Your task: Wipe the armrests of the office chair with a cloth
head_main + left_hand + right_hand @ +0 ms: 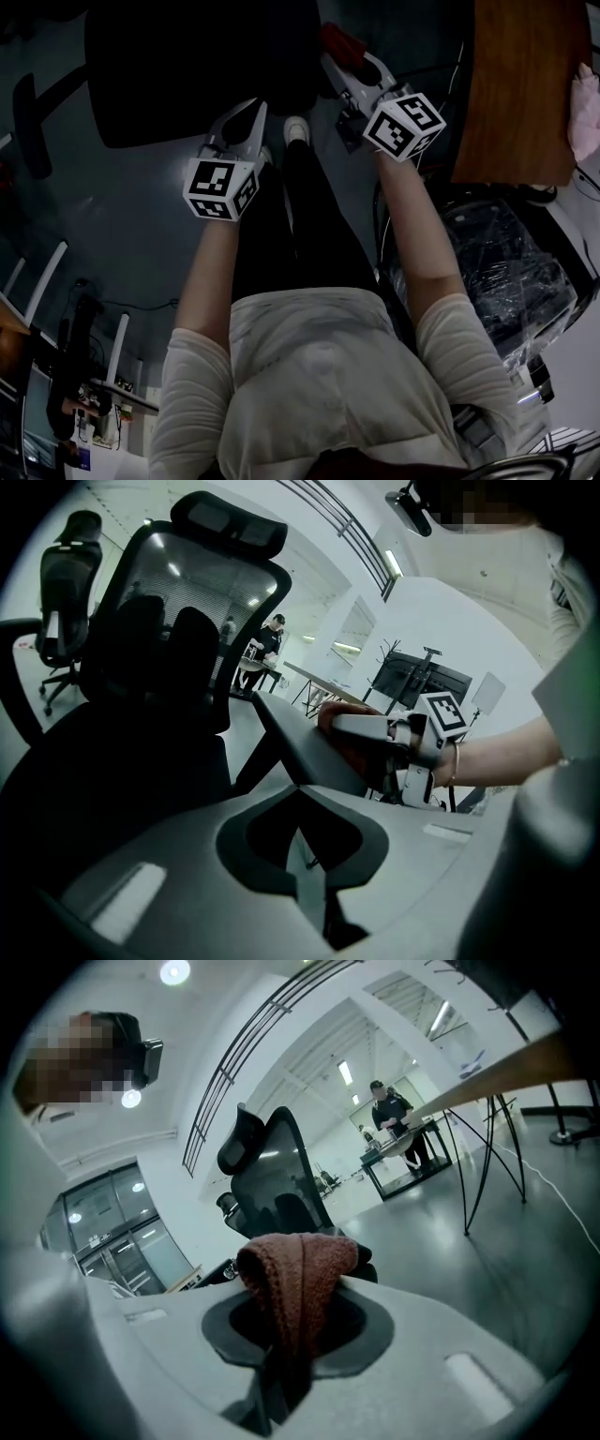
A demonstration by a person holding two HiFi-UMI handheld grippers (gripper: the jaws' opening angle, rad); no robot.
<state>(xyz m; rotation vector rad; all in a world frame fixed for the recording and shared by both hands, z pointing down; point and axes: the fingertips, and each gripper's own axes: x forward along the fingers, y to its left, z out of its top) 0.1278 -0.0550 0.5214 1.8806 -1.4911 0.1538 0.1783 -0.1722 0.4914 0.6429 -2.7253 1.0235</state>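
Right tongs (286,1354) clamped on folded cloth (298,1274) — probably soft, light, floppy, best pinched at the bunch; left tongs (305,855) closed, empty, facing armrest (295,742).

Cream ribbed top (319,375), black trousers (309,225); grey left gripper (246,117), right gripper (339,66).

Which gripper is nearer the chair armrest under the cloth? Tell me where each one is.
Right. The right gripper holds the cloth against the armrest; the left gripper hangs apart from it, nearer the seat, shut and empty.
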